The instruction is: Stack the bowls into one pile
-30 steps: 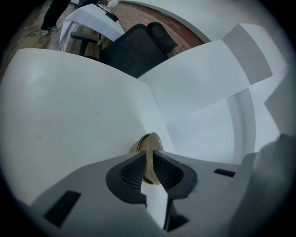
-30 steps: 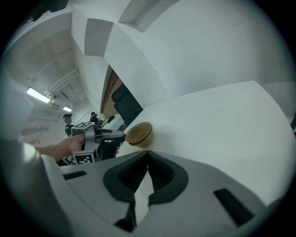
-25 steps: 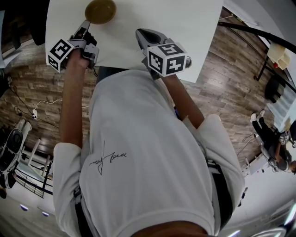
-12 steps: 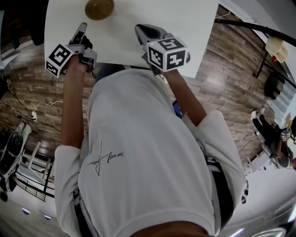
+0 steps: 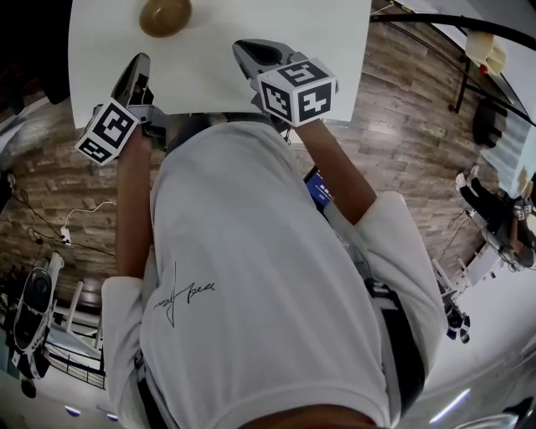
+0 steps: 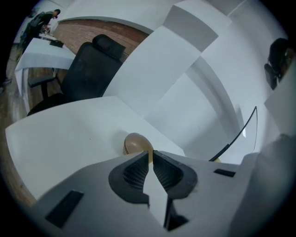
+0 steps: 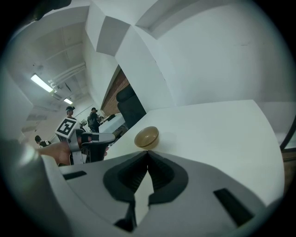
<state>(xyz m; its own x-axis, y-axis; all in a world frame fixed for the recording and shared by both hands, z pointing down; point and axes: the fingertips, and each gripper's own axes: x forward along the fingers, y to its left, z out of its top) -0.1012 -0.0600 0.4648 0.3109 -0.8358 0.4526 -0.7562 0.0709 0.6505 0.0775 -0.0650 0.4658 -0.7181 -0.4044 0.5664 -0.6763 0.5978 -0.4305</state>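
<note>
White tabletop [image 5: 251, 25] fills the top of the head view, w/ brown wood floor [image 5: 402, 126] round it.

L gripper [image 6: 150, 156]: jaws pushed together, only a thin slit at the tips, nothing btwn them. It is held at the near edge of the tabletop, toward the near-left corner, tips pointing in over the white top. Its marker cube [image 5: 107, 131] hangs back past that edge, over the floor.

R gripper [image 7: 148, 155]: jaws pushed together too, holding nothing. It is also at the near edge, about the middle of it. The 2 grippers are side by side & well apart.

Brown bowl [image 5: 165, 15] sits right way up on the tabletop, out past the L gripper's tips, touching neither gripper. It is nearer the left edge than the right edge & well in from the near edge. Dark lines run round its side. Can't tell if it is 1 bowl or a few set inside each other.

Person in a white shirt [image 5: 268, 276] holds both grippers, arms out front. Black office chair [image 6: 90, 67] stands on the floor past the tabletop. Far back in the room, in the R gripper view, some people [image 7: 69, 111] stand by other tables.
</note>
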